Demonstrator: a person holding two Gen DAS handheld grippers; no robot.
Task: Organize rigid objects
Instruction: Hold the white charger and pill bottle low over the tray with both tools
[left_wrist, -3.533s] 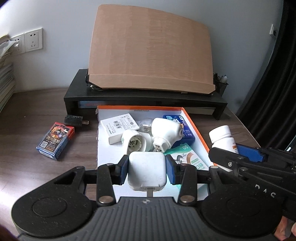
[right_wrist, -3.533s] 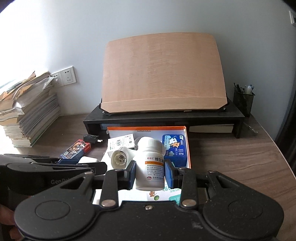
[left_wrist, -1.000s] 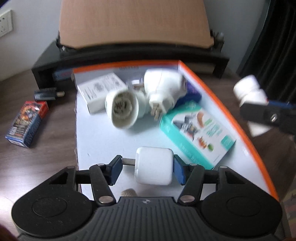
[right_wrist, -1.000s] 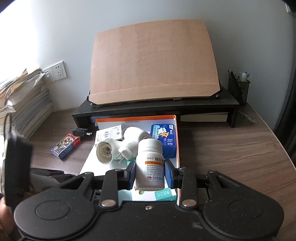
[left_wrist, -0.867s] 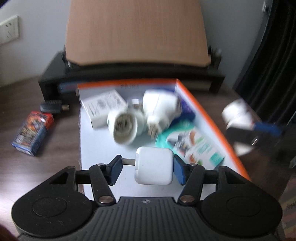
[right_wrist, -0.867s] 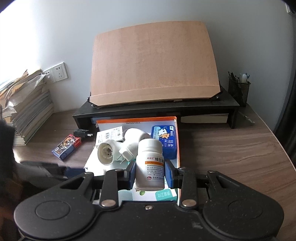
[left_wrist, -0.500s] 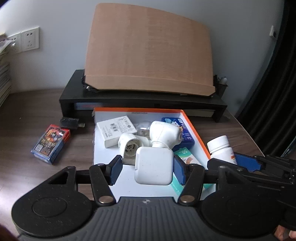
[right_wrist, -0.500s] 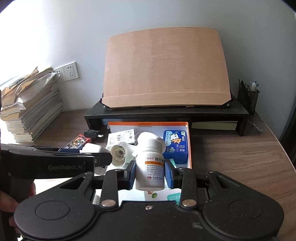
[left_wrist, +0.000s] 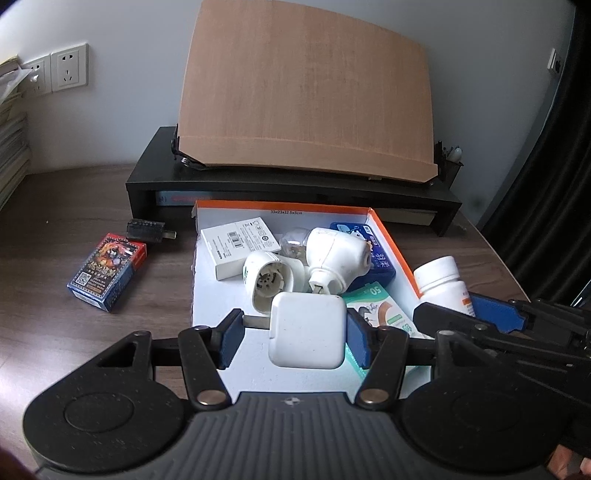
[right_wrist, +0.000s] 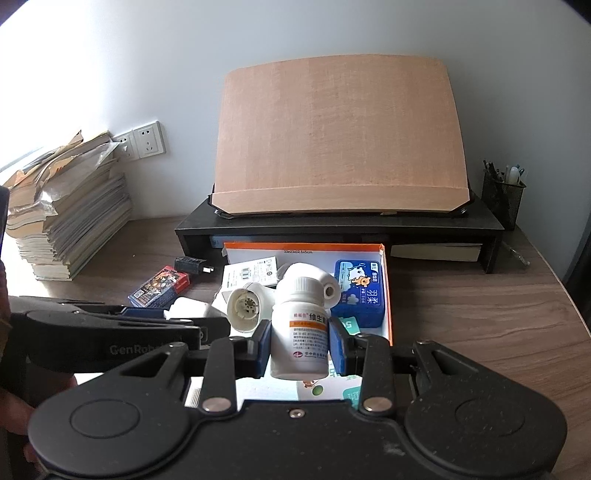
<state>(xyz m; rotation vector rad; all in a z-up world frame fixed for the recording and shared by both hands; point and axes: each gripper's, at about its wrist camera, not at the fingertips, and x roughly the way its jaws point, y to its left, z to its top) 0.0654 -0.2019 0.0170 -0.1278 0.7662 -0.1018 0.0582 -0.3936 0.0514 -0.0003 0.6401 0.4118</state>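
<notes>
Two things held up over the box (left_wrist: 388, 236) right now: a square white charger (left_wrist: 306, 328) in the left hand-held gripper (left_wrist: 291, 341), pads tight on its right side and on its metal prong at the left, and a white pill bottle (right_wrist: 300, 328) in the right hand-held gripper (right_wrist: 299, 349), pinched at its label, standing up straight. Could slip: only a thin prong on one side of the charger, so a small twist might make it swing or drop onto the white lamp sockets (left_wrist: 306, 264) below. Could bump too: both hand-held grippers very close, side by side over the same box, so a quick move by one may knock the other. Not much free room inside, with the white carton (left_wrist: 242, 245), blue tissue pack (right_wrist: 360, 291) and green box (left_wrist: 384, 314) already in there, so a careless drop may land on top and roll out over the orange edge. Still outside on the worktop (left_wrist: 55, 221): a card pack (left_wrist: 107, 275) and a small black plug (left_wrist: 144, 230). Different from one second ago: left view much higher up and sharp now, no more blur, box seen from farther off and looking smaller. Same hold on the charger as then. Bottle in the same grip too, hardly moved.
</notes>
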